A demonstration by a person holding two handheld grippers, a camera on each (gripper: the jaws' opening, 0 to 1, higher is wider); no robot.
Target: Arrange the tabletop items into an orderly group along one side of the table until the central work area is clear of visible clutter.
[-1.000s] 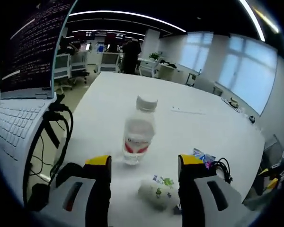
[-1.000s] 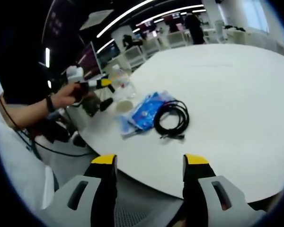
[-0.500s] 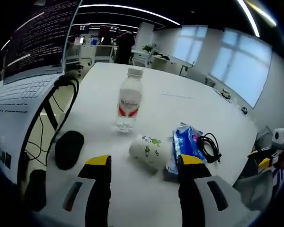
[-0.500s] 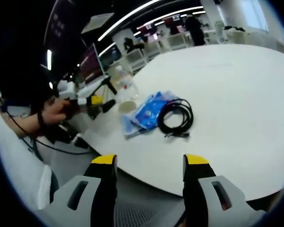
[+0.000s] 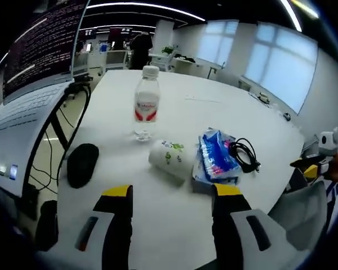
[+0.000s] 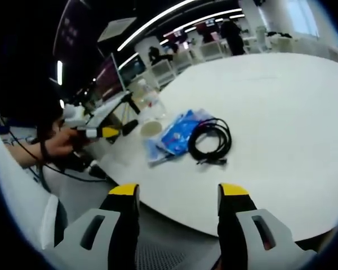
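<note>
Left gripper view, left to right: laptop (image 5: 22, 107) raised on a stand at the counter's edge, screen lit with text. Black mouse (image 5: 81, 164) lies on the white counter (image 5: 174, 109) just beside it. Water bottle (image 5: 146, 103) stands upright, red label, white cap. Paper cup (image 5: 170, 160) lies on its side near the bottle's base, touching or almost touching the blue packet (image 5: 216, 156). Coiled black cable (image 5: 244, 156) sits just beside the packet. Left gripper (image 5: 172, 194) hovers over bare counter short of the cup, jaws wide, nothing between them.

Right gripper view: the left gripper (image 6: 104, 133), in a hand (image 6: 59, 143), sits left of the group. Right gripper (image 6: 179, 191) hangs off the counter's near edge, jaws wide and empty.
</note>
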